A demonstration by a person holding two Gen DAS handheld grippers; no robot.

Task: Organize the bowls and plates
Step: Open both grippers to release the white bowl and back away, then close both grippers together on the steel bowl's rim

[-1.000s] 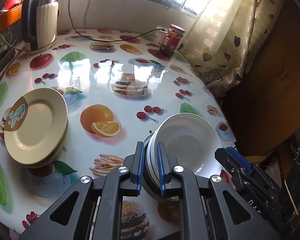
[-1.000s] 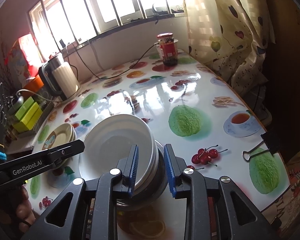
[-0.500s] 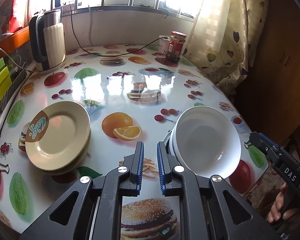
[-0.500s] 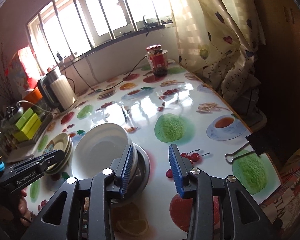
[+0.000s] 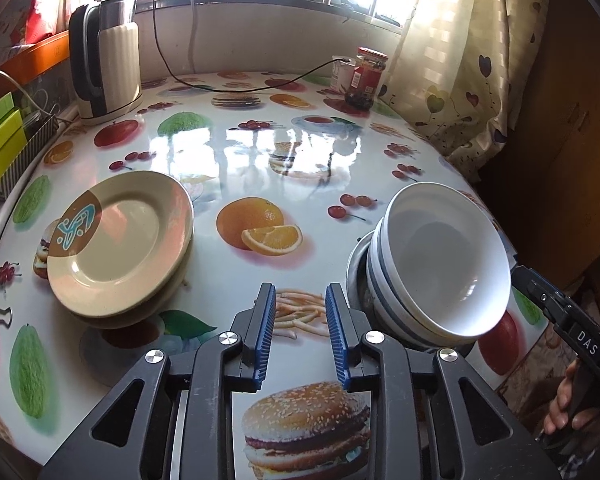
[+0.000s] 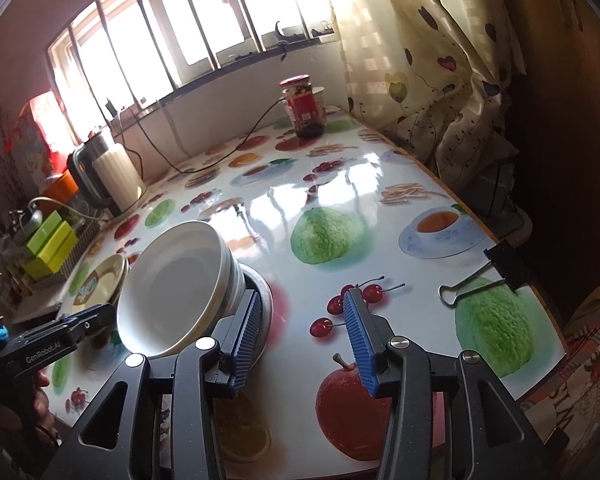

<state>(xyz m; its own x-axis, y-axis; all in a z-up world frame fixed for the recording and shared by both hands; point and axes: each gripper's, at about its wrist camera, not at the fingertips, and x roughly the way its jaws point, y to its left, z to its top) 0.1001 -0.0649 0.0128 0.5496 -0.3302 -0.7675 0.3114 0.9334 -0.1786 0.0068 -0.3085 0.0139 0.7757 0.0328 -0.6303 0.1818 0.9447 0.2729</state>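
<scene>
Both grippers' ribbed blue fingers [image 5: 265, 332] have just been opening, empty, beside glossy round stacked bowls [image 5: 440, 268].

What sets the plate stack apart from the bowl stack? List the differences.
1. The plate stack is cream with a brown and teal mark on its rim; the bowl stack is white with blue bands outside.
2. The plates are shallow and wide; the bowls are deep.
3. The plates sit on the tablecloth; the bowls sit tilted in a metal dish.

Both are stacked, empty, and free of either gripper.
</scene>
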